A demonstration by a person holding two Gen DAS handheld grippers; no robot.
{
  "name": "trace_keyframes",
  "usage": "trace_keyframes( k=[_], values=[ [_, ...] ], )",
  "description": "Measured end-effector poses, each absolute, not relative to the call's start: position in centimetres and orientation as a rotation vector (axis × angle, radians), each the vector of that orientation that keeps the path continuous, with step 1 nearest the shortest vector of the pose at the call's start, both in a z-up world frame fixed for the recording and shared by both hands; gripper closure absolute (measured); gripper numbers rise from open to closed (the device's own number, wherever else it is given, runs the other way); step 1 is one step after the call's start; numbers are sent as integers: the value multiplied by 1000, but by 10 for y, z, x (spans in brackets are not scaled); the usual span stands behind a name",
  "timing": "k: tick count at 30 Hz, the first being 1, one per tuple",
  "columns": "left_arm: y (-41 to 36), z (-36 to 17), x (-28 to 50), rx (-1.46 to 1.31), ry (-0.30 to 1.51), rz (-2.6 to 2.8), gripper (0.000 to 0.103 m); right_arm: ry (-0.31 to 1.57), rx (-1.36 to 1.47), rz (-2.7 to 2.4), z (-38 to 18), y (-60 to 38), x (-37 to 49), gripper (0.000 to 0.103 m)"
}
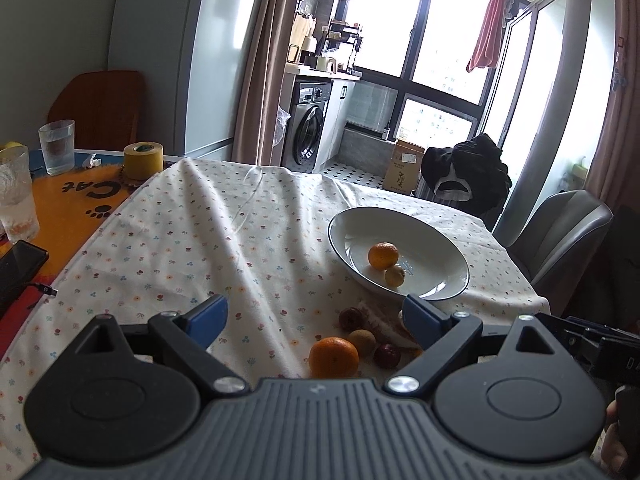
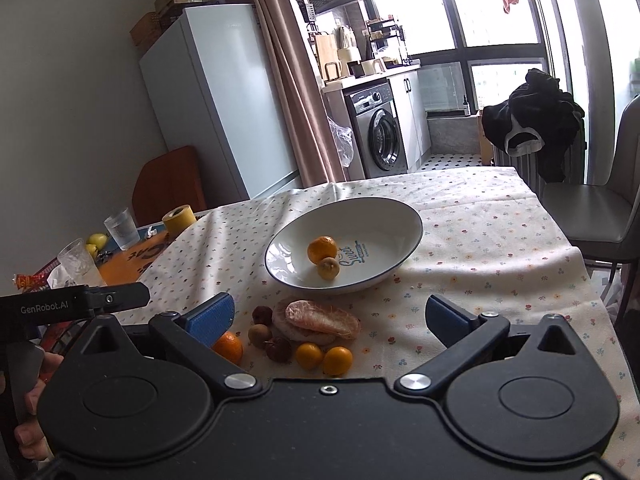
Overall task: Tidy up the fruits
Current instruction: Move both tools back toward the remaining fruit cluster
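While both grippers' jaws gape empty, the bowl [image 2: 400,216] holds an orange [image 2: 322,249] and a small fruit [image 2: 328,268]; loose fruits [image 2: 320,336] lie on the bench before it.

Light: you face bright daylight from the big dark-framed window [image 1: 416,52] at the far side.
Far left: your view takes in a pale fridge [image 2: 216,96] against the grey wall [image 2: 68,80], with boxes on top.
Middle: you see a brown curtain [image 2: 296,80] hanging beside the washing machine [image 2: 378,132] under a cluttered counter.
Floor: you see small black-and-white tiles there.
Right: you have a grey chair [image 2: 600,208] near the table, with dark clothes [image 2: 532,120] heaped behind it.
Overhead: you see a pink towel [image 1: 486,36] hanging by the window.
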State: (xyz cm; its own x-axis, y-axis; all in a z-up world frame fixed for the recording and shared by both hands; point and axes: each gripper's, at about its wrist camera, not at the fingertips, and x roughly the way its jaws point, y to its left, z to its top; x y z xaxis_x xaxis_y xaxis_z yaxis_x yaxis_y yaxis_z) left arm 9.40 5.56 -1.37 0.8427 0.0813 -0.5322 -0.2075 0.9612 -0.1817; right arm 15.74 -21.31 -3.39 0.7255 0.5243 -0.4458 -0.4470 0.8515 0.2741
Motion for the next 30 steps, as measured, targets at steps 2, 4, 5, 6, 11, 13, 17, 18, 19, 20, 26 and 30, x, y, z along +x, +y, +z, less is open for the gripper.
trace_keyframes(
  k=[2, 4, 5, 6, 11, 13, 17, 18, 19, 20, 26, 30],
  values=[
    [55, -15, 92, -234, 553, 148, 10, 534, 156, 536, -34, -214, 156, 0],
    [54, -17, 91, -228, 562, 144, 10, 513, 152, 524, -35, -215, 153, 0],
    [54, -18, 90, -228, 563, 144, 10, 509, 144, 516, -35, -214, 152, 0],
    [53, -19, 89, -228, 563, 141, 10, 513, 135, 511, -36, -213, 152, 0],
    [53, -25, 88, -223, 571, 139, 10, 551, 152, 531, -41, -213, 156, 0],
    [54, -29, 90, -227, 584, 144, 10, 552, 152, 531, -45, -211, 156, 0],
    [55, -38, 94, -225, 594, 141, 10, 563, 140, 533, -53, -207, 156, 0],
    [54, -40, 96, -223, 600, 141, 10, 568, 140, 542, -54, -206, 157, 0],
    [55, -42, 97, -223, 605, 139, 10, 571, 135, 550, -56, -206, 157, 0],
    [55, -44, 98, -224, 608, 138, 10, 574, 125, 557, -58, -204, 158, 0],
    [57, -56, 103, -243, 616, 131, 10, 613, 102, 566, -68, -203, 167, 0],
    [56, -63, 108, -226, 620, 146, 10, 635, 109, 559, -75, -203, 173, 0]
  ],
)
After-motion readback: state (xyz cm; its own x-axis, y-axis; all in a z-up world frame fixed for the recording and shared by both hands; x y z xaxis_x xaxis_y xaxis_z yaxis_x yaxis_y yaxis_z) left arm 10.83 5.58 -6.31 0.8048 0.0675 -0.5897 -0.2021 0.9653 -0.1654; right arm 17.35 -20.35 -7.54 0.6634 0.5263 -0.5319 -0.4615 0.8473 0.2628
